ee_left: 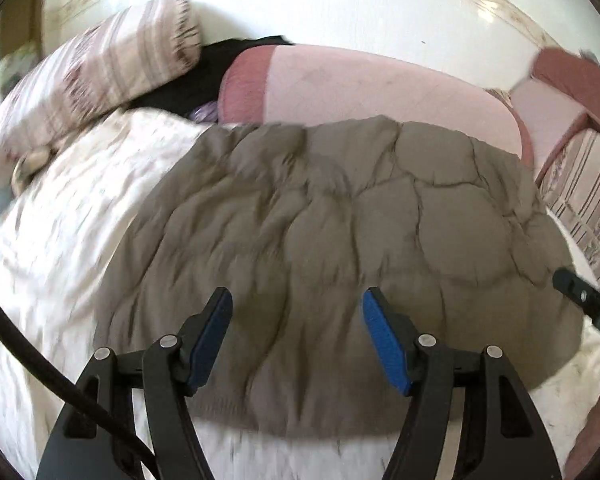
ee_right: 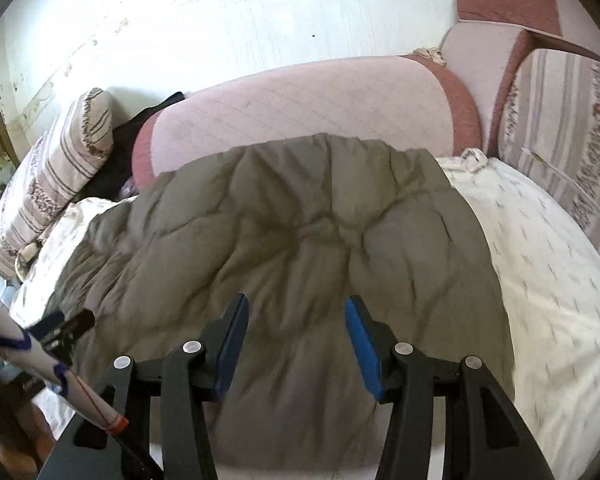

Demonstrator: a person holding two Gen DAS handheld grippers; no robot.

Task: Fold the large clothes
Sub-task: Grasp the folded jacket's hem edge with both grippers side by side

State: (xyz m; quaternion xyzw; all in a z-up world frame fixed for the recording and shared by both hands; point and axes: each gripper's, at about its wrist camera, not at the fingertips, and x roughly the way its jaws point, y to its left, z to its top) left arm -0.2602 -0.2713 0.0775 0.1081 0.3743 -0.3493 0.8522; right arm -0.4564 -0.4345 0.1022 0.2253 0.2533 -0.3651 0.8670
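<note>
Both grippers hovering empty over the quilted garment, between folds.

I'm holding the left gripper (ee_left: 296, 320) and right gripper (ee_right: 296, 328) with fingers parted, nothing between them. The grey quilted garment (ee_left: 340, 220) is lying flat just ahead of and under both, spread on the white bed sheet (ee_right: 540, 260), against the pink cushion (ee_right: 300, 108). Next I'm judging I need to drop to an edge and pinch it.
</note>
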